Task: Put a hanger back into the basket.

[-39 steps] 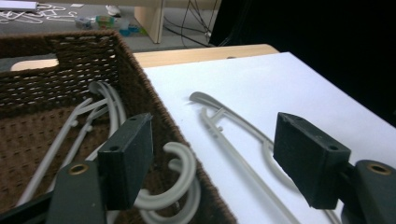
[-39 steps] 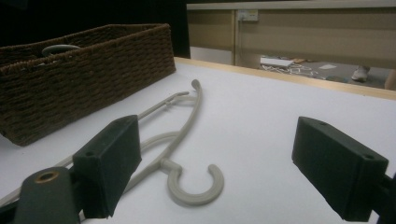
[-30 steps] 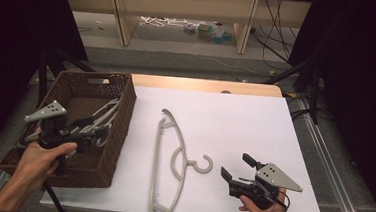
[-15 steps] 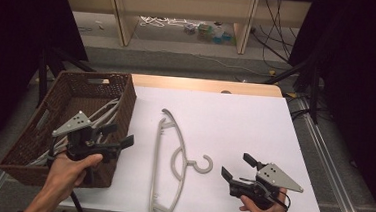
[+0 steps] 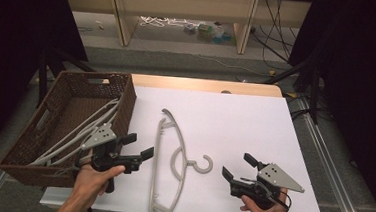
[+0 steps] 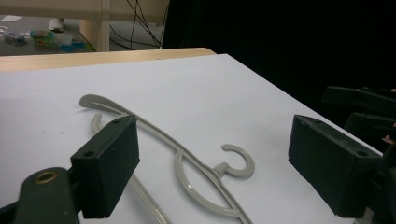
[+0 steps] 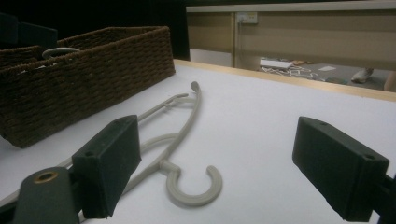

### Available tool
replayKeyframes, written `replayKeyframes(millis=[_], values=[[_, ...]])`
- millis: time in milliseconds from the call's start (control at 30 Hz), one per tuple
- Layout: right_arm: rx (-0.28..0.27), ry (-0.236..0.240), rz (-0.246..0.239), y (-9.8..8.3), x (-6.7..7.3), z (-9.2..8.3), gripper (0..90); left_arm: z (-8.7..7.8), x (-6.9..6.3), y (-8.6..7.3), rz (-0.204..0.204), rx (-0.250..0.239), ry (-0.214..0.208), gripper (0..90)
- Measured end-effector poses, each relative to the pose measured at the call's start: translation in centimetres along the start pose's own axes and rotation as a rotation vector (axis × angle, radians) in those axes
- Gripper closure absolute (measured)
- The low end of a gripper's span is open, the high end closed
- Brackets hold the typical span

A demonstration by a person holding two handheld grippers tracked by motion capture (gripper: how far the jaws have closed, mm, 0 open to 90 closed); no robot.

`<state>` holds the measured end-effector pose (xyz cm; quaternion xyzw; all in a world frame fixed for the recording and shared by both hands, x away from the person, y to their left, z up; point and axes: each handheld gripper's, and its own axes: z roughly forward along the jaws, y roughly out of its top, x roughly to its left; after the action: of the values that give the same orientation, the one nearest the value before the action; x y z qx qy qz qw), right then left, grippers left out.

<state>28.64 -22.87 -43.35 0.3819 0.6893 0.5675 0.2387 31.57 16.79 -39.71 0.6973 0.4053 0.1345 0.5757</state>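
My left claw (image 5: 140, 146) is over the near-left part of the white table (image 5: 255, 120), just past the right wall of the brown wicker basket (image 5: 126, 99). Jaws stand wide apart with nothing between them. They point right, toward the grey plastic hanger (image 5: 165, 149). In the left gripper view the hanger (image 6: 187, 161) lies ahead of and below my two black pads (image 6: 109, 168), and its hook curls open between them; no contact that I can see.

My right claw (image 5: 237, 167) is low over the near-right part of the table, jaws also spread wide and empty, pointing left. In the right gripper view the hanger's hook (image 7: 196, 189) lies flat on the table just ahead of the pads (image 7: 109, 165), apart from them. The basket (image 7: 93, 74) stands farther off on the left of that view.

The hanger lies flat on the table between my two claws, long bar running near to far, hook turned toward my right claw. Its far tip is close to the basket's right wall but not touching, as far as I can judge.

Inside the basket, more grey hangers (image 5: 81, 128) lie slanted in a pile; I cannot count them.

Beyond the table's wooden far edge (image 5: 202, 84), the floor holds a tangle of white cable (image 5: 164, 21) and a few small items too blurred to name.
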Motion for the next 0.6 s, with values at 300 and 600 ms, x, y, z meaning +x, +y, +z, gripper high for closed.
replayKeyframes(millis=[300,600], values=[[0.011,0.004,-0.005,0.1,0.0,-0.2,16.1,0.9,-1.4,-1.6,0.071,-0.024,0.015,16.1],[0.007,0.009,-0.006,0.1,0.2,-0.1,16.0,1.1,-1.8,-3.9,0.072,0.003,0.032,15.9]])
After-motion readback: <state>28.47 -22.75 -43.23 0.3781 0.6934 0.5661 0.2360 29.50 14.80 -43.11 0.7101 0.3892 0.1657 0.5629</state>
